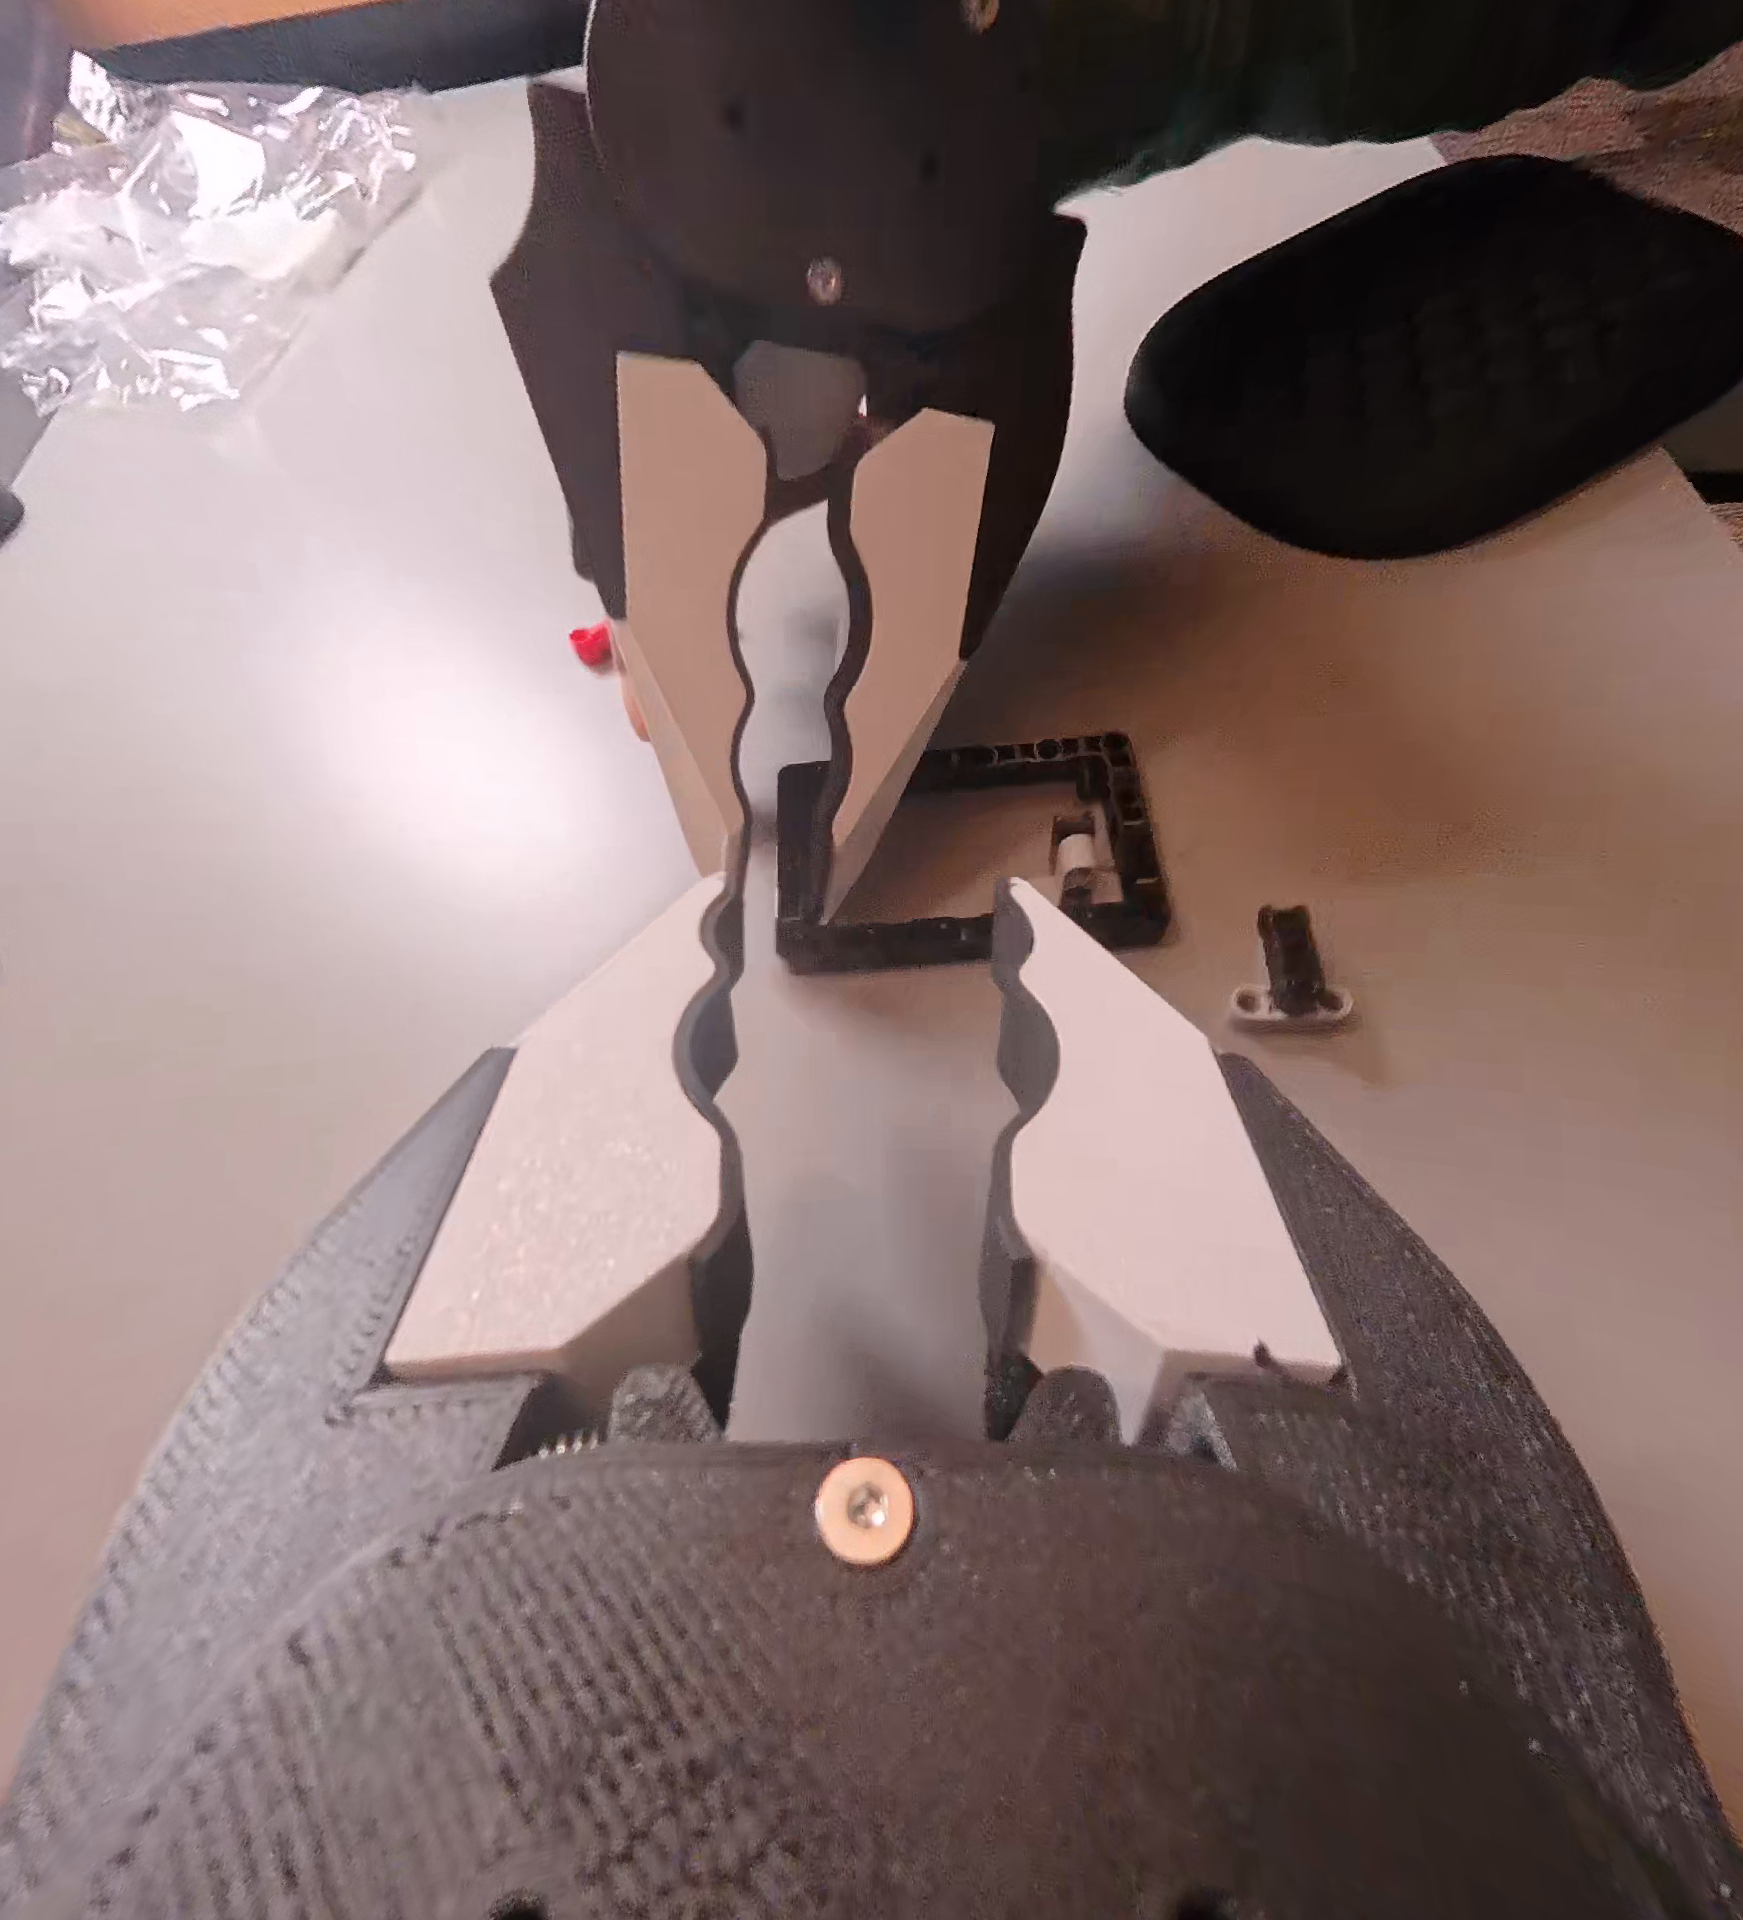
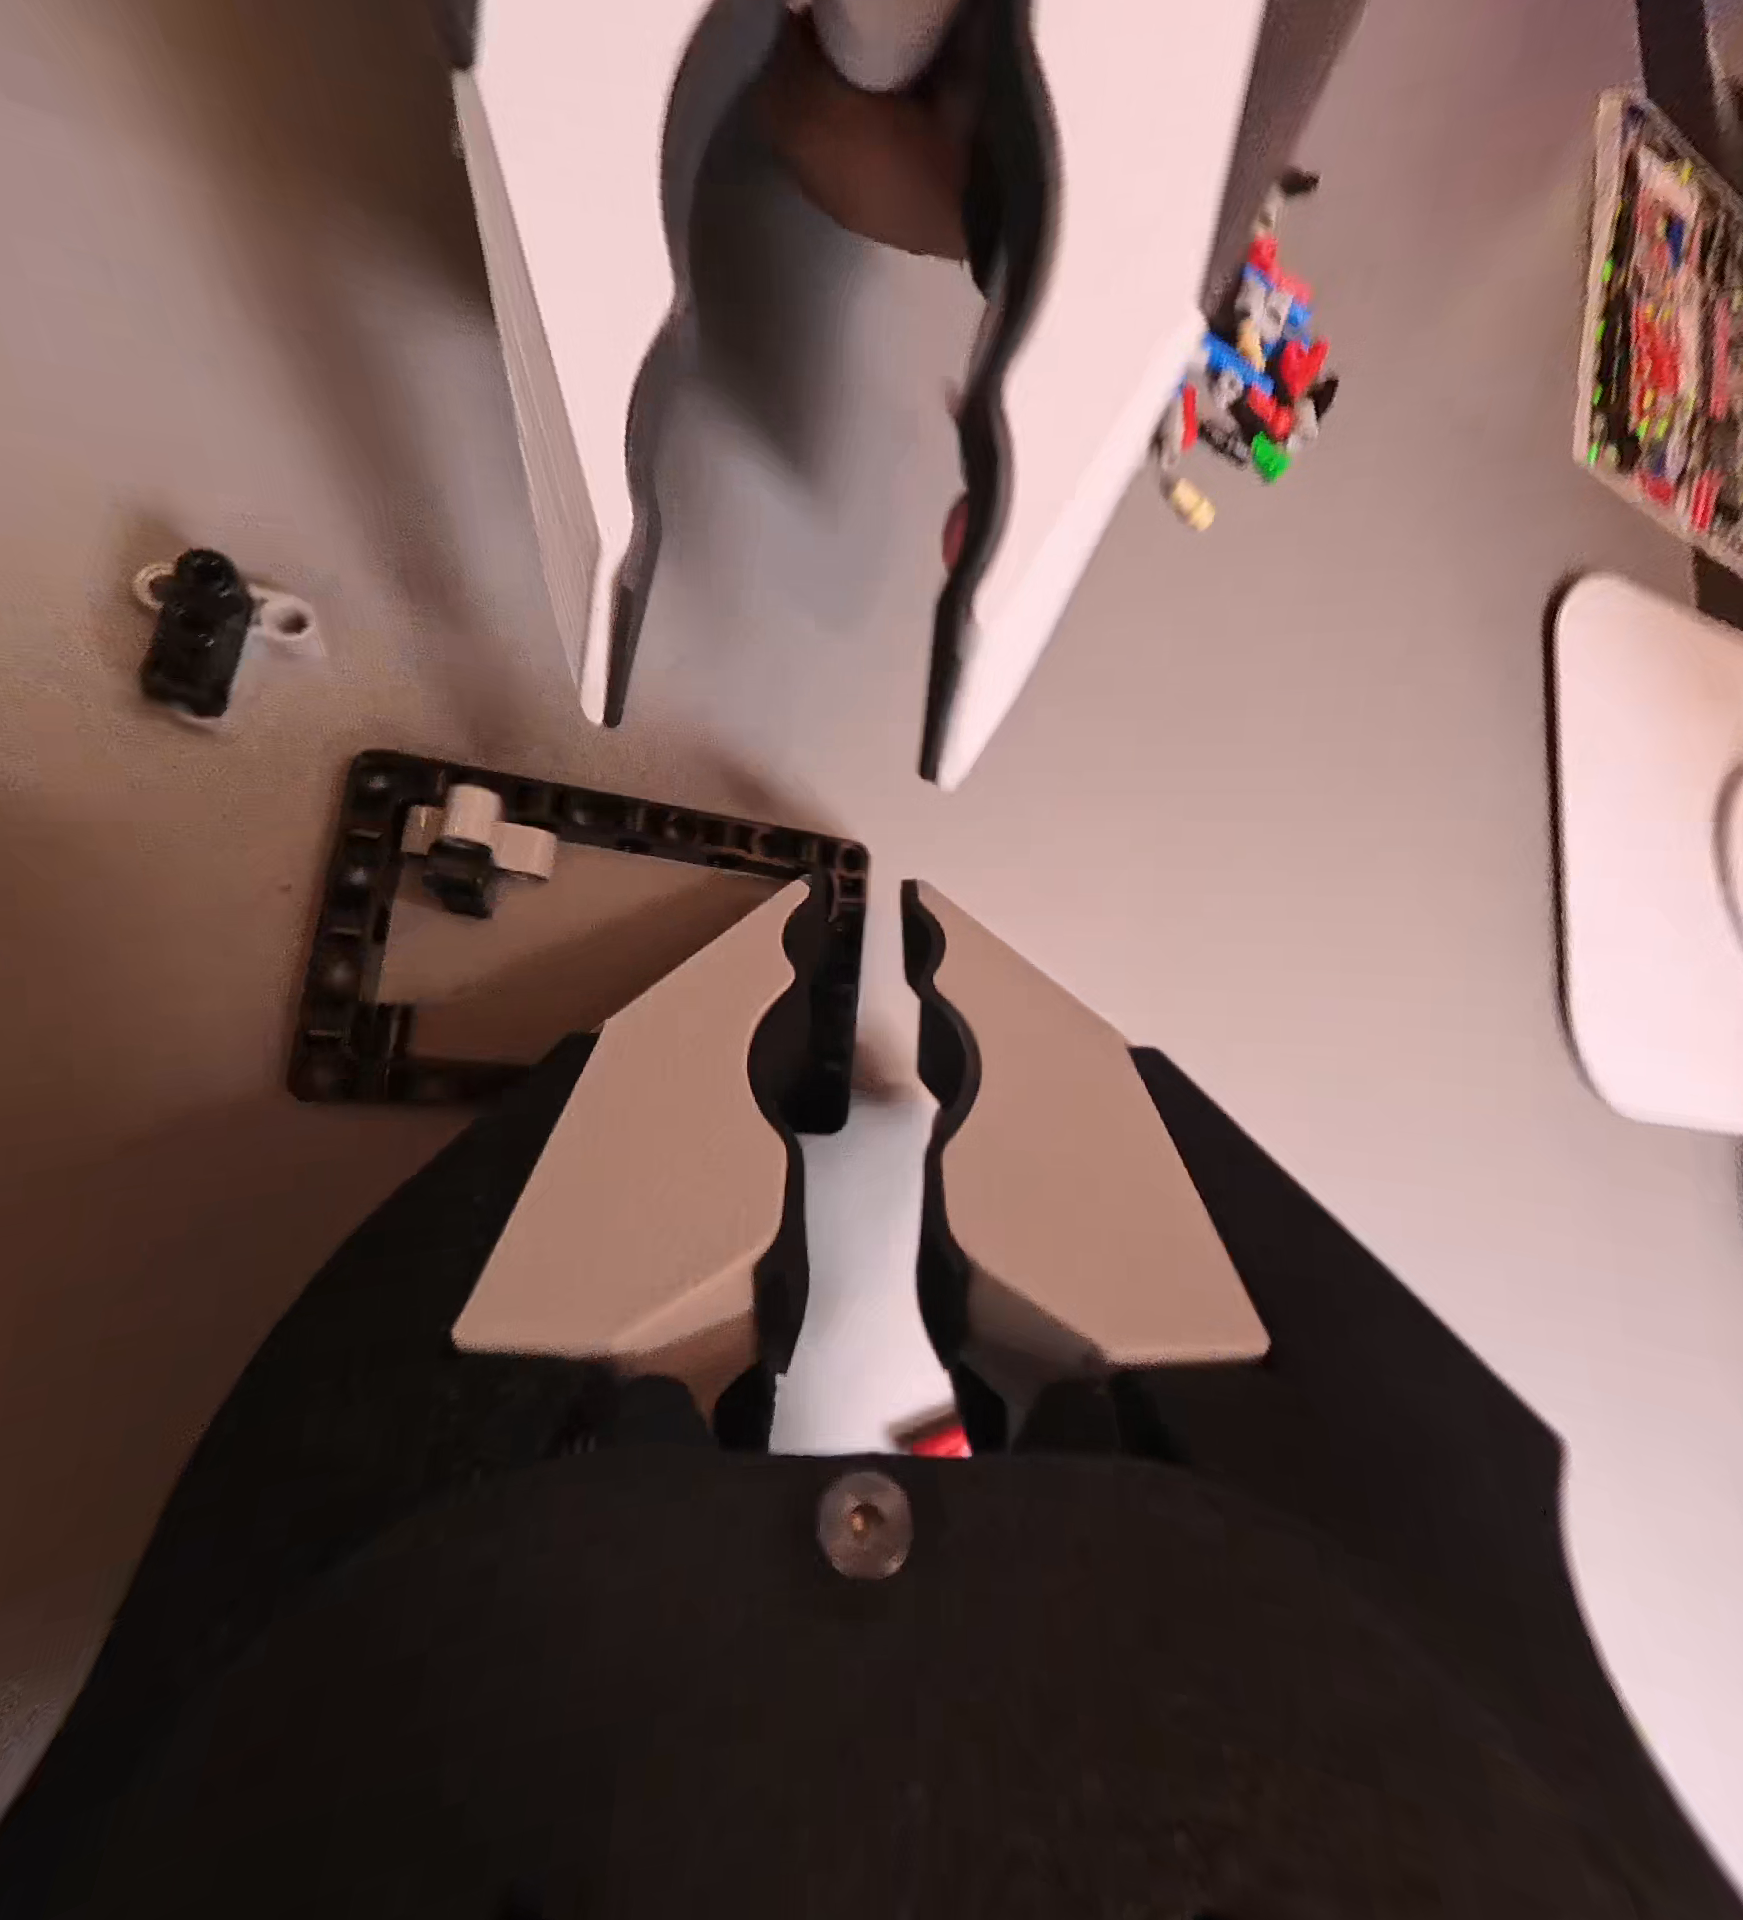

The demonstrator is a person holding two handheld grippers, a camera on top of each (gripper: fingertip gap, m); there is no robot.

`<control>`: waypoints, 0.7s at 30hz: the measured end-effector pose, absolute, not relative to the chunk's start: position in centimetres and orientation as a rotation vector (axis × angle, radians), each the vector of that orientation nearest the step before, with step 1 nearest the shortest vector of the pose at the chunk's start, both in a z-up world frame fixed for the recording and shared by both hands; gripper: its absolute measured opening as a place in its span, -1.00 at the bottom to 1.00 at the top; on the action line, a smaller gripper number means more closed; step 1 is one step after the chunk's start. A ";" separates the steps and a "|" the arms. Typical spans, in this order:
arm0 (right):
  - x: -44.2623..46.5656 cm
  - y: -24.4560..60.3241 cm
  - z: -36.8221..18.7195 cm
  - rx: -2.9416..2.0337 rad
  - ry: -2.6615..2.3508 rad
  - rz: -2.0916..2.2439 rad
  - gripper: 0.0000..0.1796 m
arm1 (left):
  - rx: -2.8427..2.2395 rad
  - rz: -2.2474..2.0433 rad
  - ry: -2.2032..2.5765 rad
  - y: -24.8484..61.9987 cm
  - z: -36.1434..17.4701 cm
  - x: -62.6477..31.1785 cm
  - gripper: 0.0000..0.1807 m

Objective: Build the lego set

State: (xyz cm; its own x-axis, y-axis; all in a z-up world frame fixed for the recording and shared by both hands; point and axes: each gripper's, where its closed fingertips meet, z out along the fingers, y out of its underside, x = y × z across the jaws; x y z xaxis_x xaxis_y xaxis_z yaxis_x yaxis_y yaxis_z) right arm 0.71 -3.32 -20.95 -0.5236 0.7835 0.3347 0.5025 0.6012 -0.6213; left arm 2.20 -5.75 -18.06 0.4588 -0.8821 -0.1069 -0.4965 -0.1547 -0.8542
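The black square open frame of studless beams (image 2: 597, 925) lies flat on the pale grey tabletop (image 1: 275, 727). A small grey-and-black connector piece (image 2: 477, 842) sits inside one corner of it, against the inner edge of a beam.

In the right wrist view, one side beam of the frame runs lengthwise between the fingers of the right gripper (image 2: 854, 885), its long axis parallel to them. The near end of that beam sits deep in the gap and its far end forms the frame corner at the fingertips. The rest of the frame extends to the left of that gripper. One finger stands inside the frame opening, the other outside. The fingers are narrowly parted, with a gap visible between the outer finger and the beam; whether the inner finger touches cannot be told. Judgement: closing the jaws would pinch this beam across its width.

The left gripper (image 1: 867, 883) faces the right one from the opposite side, fingers spread wide and holding nothing. Its tips stop just short of the nearest frame edge. The right gripper is therefore the nearer.

A second small black-and-grey connector assembly (image 1: 1291, 966) lies loose, just outside the frame. Farther out are a small red piece (image 1: 592, 646), crumpled clear plastic wrap (image 1: 171, 239) and a pile of mixed coloured bricks (image 2: 1251, 364).
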 end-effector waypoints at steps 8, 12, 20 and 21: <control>3.8 -3.4 -16.1 -1.306 -2.014 0.826 -0.66 | -1.890 -0.503 1.186 -5.1 -19.8 -0.3 -0.24; 7.5 -7.2 -18.4 -1.465 -1.992 0.808 -0.59 | -1.909 -0.450 1.263 -5.0 -20.8 1.0 -0.24; 7.2 -8.9 -21.4 -1.248 -2.255 0.597 -0.78 | -1.931 -0.480 1.379 -6.9 -21.4 2.4 -0.49; 7.5 -8.7 -21.4 -1.205 -2.312 0.591 -0.77 | -1.933 -0.456 1.390 -7.2 -21.4 2.2 -0.53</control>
